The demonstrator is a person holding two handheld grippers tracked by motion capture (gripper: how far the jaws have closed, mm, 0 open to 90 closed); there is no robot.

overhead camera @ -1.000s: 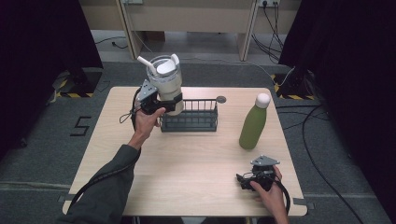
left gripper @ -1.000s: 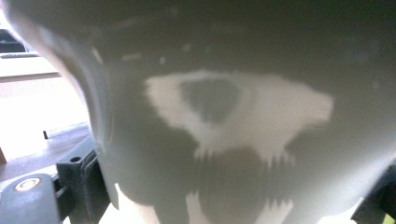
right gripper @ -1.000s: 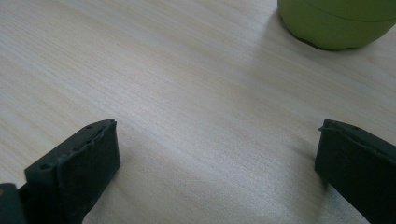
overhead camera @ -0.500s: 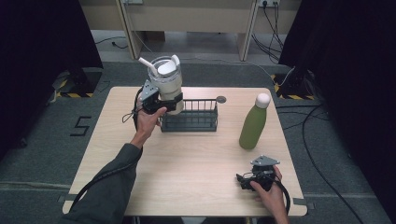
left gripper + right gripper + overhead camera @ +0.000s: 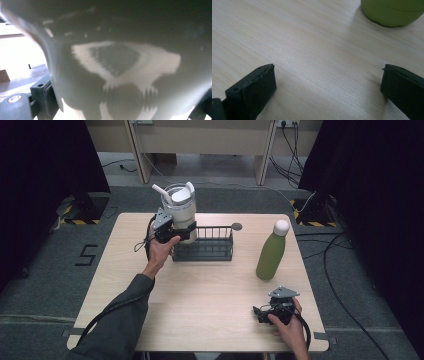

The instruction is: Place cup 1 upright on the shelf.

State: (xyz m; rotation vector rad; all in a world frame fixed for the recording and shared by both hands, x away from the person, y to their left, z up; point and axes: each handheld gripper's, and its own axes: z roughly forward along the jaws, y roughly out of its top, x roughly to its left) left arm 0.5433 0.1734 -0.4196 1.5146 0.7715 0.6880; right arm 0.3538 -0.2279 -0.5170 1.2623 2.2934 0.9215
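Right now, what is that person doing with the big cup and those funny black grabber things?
A person holds a grabber in each hand. The left gripper is clamped on a big cream tumbler with a straw, holding it at the left end of a black wire basket; whether it stands inside the basket is hard to tell. The right gripper is open, holding nothing, low over the wooden table near its front edge. A green bottle with a white cap stands upright, apart from the basket.

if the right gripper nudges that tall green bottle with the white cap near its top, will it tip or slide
The tall green bottle with the white cap would probably tip: it is narrow-based, standing upright on the smooth wooden table. Its rounded, glossy-looking body may slip between the jaws of the right gripper. Weight cannot be told.
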